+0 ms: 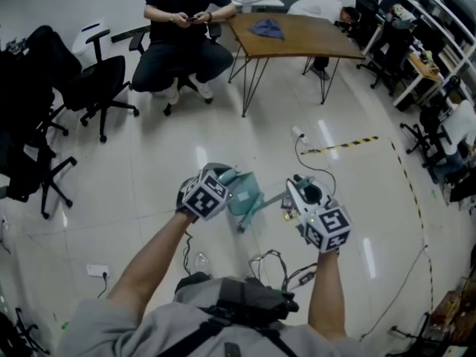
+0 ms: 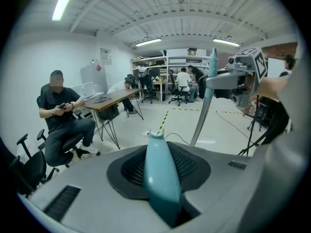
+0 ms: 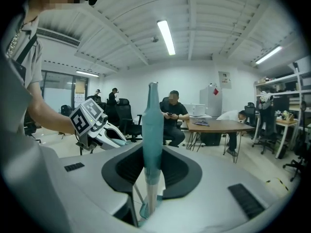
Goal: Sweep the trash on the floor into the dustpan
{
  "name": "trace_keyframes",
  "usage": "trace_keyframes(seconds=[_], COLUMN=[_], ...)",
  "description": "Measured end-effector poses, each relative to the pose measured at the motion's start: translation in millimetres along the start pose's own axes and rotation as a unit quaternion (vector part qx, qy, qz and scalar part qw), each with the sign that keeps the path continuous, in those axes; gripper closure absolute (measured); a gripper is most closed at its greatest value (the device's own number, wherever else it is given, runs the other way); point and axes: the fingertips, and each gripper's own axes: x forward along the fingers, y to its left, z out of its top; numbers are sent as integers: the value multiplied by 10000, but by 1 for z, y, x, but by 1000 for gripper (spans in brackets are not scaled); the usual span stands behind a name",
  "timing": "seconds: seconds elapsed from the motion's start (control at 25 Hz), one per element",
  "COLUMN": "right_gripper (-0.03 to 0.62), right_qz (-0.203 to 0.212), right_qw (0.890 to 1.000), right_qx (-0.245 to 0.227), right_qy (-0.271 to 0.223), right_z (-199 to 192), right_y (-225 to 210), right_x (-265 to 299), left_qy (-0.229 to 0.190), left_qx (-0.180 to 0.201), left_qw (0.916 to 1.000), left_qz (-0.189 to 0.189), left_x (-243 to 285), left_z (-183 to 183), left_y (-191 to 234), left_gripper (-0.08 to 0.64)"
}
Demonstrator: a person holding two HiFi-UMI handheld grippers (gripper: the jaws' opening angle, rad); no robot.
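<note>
While my left tongs (image 1: 210, 192) clench the handle of the teal dustpan (image 1: 244, 192) and my right tongs (image 1: 312, 203) grip the broom (image 3: 152, 130), the pan shows between them over the floor (image 1: 223, 125), half hidden behind my left tongs; the broom head is barely visible.

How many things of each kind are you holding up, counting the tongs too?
Tongs: 2 (left tongs, right tongs)
Dustpan: 1
Broom: 1
Total: 4
</note>
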Motion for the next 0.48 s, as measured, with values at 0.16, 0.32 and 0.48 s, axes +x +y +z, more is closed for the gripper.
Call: trace_keyframes(seconds=[0.16,0.32,0.48], right_gripper=[503,503,505], right_qz=[-482,-784,-1041], right_qw=[9985,9954,9917], right_qx=[243,540,746], right_qy=[-15,-93,-70], right_z=[-21,-45,-65], right_y=[-29,-67,-106], right_x=[-25,-52,-70], left_qy=[82,282,458], left_qx=[335,614,973], left_qw=[9989,9961,9913], left_qz=[-304,-563,-764], left_x=[31,72,112], left_z=[4,14,27], left_y=[-10,-31,-47], left_gripper=[440,440,440])
